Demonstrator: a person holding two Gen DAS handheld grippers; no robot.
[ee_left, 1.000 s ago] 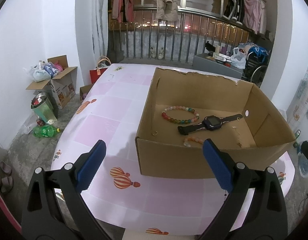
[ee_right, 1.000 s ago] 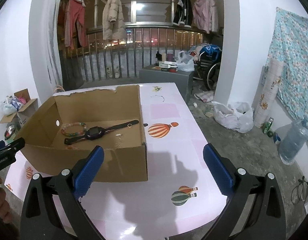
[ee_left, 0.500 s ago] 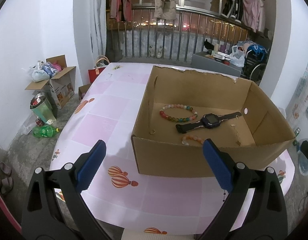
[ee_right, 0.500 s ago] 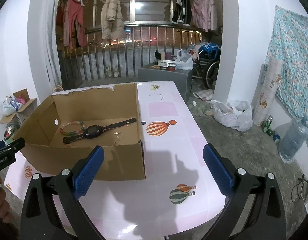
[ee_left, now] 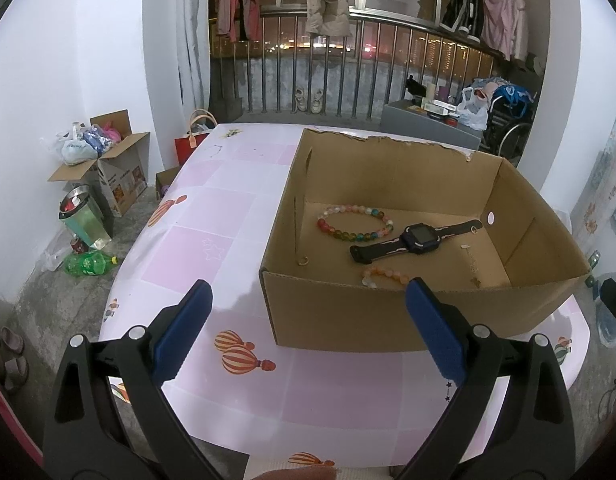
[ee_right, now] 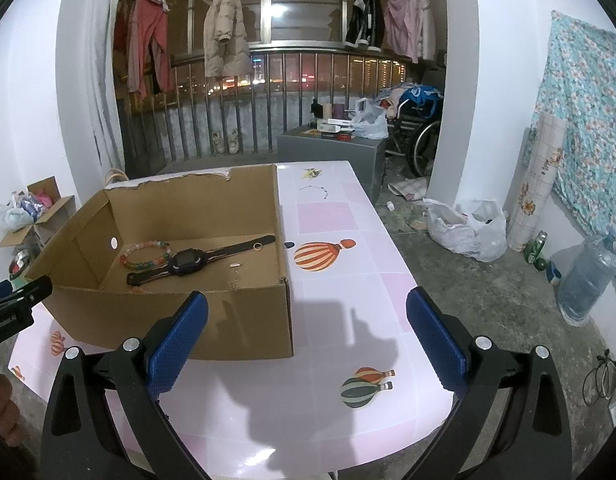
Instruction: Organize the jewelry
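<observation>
You are holding the left gripper point(ee_left: 306, 306) low over the near edge of the table point(ee_left: 212, 240), aiming forward, with its jaws spread wide and nothing between them. Its right finger point(ee_left: 434, 330) is overlapping the near wall of the cardboard box point(ee_left: 348, 316), while the left finger is hanging over bare tabletop.

You are holding the right gripper point(ee_right: 307, 318) at a similar height, to the right of the box, its jaws also standing wide apart and empty. The box's right near corner is showing between its fingers.

All the jewelry is lying inside the box, beyond both grippers: a multicoloured bead bracelet point(ee_left: 354, 224) toward the back left, a dark watch point(ee_left: 416, 236) just to its right, a pale orange bead bracelet point(ee_left: 384, 274) close to the near wall, a thin chain point(ee_left: 472, 264) to the right, and a small ring point(ee_left: 304, 262) near the left wall.
</observation>
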